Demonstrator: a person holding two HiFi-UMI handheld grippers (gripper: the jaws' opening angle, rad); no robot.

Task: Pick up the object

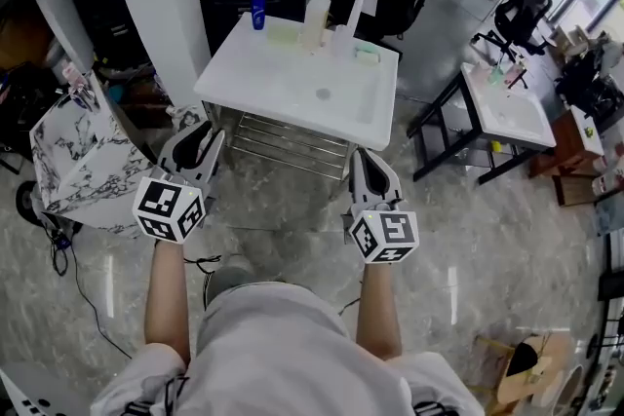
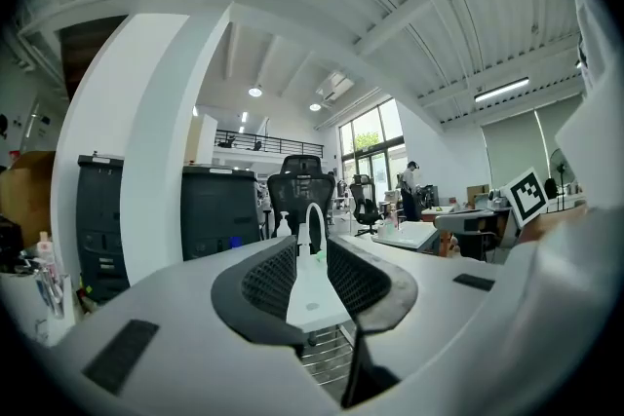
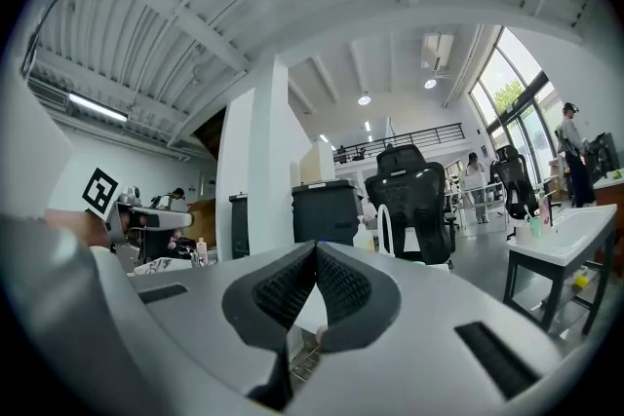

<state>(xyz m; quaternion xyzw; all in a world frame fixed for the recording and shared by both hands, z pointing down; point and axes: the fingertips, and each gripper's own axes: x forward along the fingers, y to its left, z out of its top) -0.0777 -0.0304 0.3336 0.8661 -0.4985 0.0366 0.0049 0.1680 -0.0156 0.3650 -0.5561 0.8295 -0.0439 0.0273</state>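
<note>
Open office, white table (image 1: 292,83) ahead, bottles (image 1: 317,15) at its far edge; object probably among them. Left gripper (image 1: 200,143) slightly parted, empty. Right gripper (image 1: 367,159) pinched tip to tip, empty. Both short of table. Approach, grasp, lift all pending.

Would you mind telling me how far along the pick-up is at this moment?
Nothing is done: the bottles stand on the white table. The left gripper, jaws apart, and the right gripper, jaws together, hang empty short of it. Left: reach, grasp, lift.
</note>
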